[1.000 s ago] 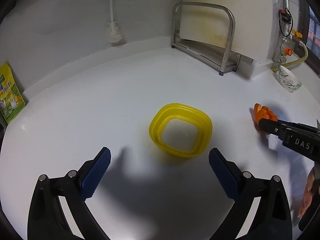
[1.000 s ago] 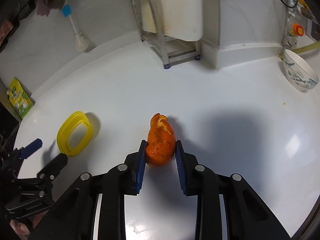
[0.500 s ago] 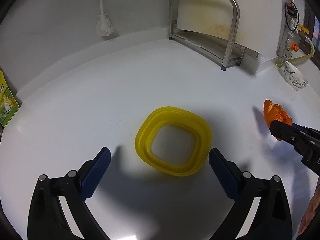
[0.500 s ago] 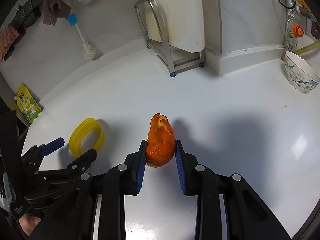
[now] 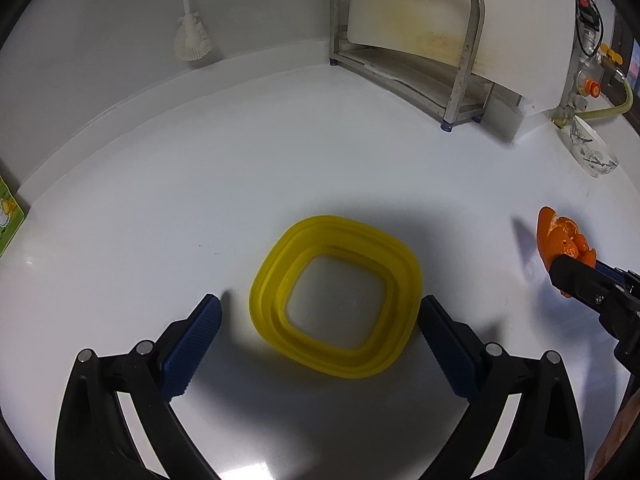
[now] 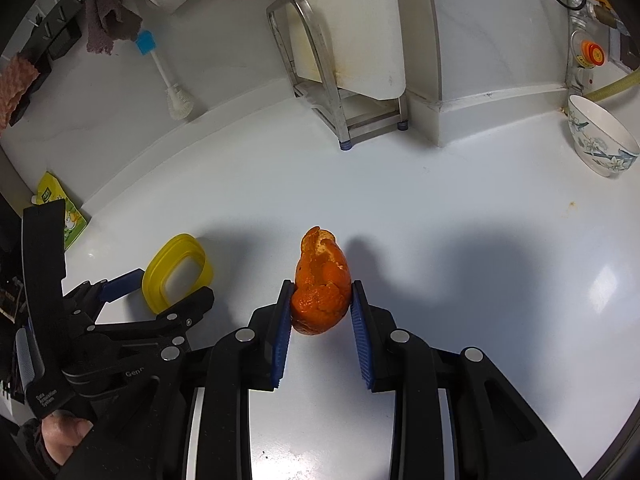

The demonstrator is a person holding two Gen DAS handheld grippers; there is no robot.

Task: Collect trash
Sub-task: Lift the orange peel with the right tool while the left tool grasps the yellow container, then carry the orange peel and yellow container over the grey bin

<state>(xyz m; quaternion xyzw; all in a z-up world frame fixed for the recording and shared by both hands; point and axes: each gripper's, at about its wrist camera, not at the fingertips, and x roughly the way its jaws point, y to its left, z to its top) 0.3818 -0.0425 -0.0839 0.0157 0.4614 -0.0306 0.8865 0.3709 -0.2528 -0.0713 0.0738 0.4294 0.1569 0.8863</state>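
1. far left, at the left edge of the white counter point(image 6: 400, 208), a green and yellow packet point(image 6: 64, 208) leans where counter meets wall; a white brush point(image 6: 178, 100) with a blue handle end stands against the back wall beyond it.
2. the left gripper point(image 5: 316, 330) hangs wide open over the counter's front left part, its ribbed blue pads point(image 5: 192, 346) either side of a yellow container point(image 5: 336, 298), the right one just beside its rim; i cannot tell if either touches it. the container is a squat, rounded square of stepped, glossy yellow plastic rings with a pale bottom, and it looks empty.
3. in the middle front of the counter the right gripper point(image 6: 320, 316) is clamped on the orange peel point(image 6: 320, 280), the trash in hand, held clear of the container and to its right. the peel is a curled, pebbly shell, torn at the top, soft and hollow by the look of it.
4. risks, as i judge them: a hollow peel can buckle or slip between the pads and drop on the slick counter; the light container may skid if the left pads close off centre or nudge its rim, so the peel misses the opening.
5. behind, at the back edge, a brushed steel rack point(image 6: 320, 76) holds a stained white cutting board point(image 6: 360, 28).
6. far right, near the back right corner, a white ceramic bowl point(image 6: 602, 140) with a floral pattern sits tilted.
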